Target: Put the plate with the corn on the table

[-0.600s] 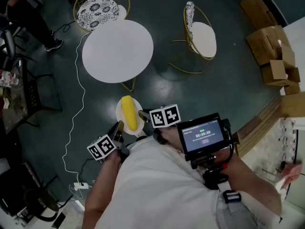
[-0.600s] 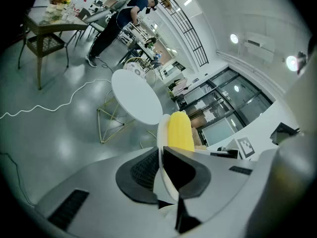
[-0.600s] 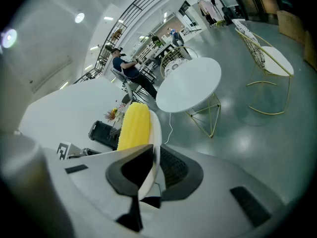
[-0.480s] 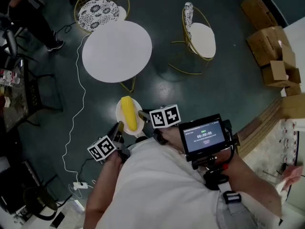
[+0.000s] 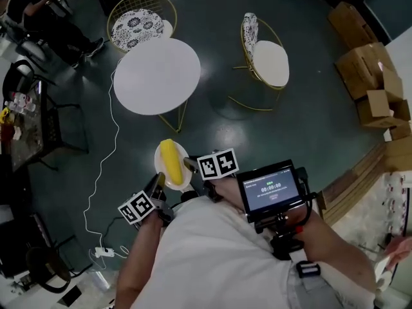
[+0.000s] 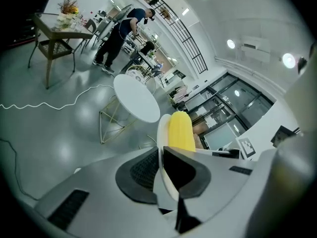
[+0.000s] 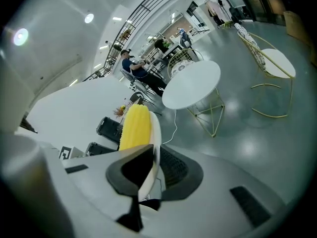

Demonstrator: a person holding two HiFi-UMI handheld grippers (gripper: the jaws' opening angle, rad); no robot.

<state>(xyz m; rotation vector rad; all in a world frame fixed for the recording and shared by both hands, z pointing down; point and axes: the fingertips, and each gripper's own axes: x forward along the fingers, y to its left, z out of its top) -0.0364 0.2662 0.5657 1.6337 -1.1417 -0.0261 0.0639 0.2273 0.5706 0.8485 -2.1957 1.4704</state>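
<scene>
You have the plate [image 5: 180, 183] with the corn [image 5: 169, 161] lifted over the floor, your left hand-held gripper [image 6: 163, 157] clamped on one rim and your right hand-held gripper [image 7: 151, 155] on the opposite rim. The round white counter [image 5: 156, 76] stands well ahead, so the approach and set-down are left

The left tool [image 6: 162, 175] and right tool [image 7: 151, 172] are each hiding the near rim of the plate [image 6: 162, 133] between their jaws, dark pads covering the near end of the corn [image 6: 181, 130]; digits on the screen [image 5: 270, 190] are showing too small to read
</scene>
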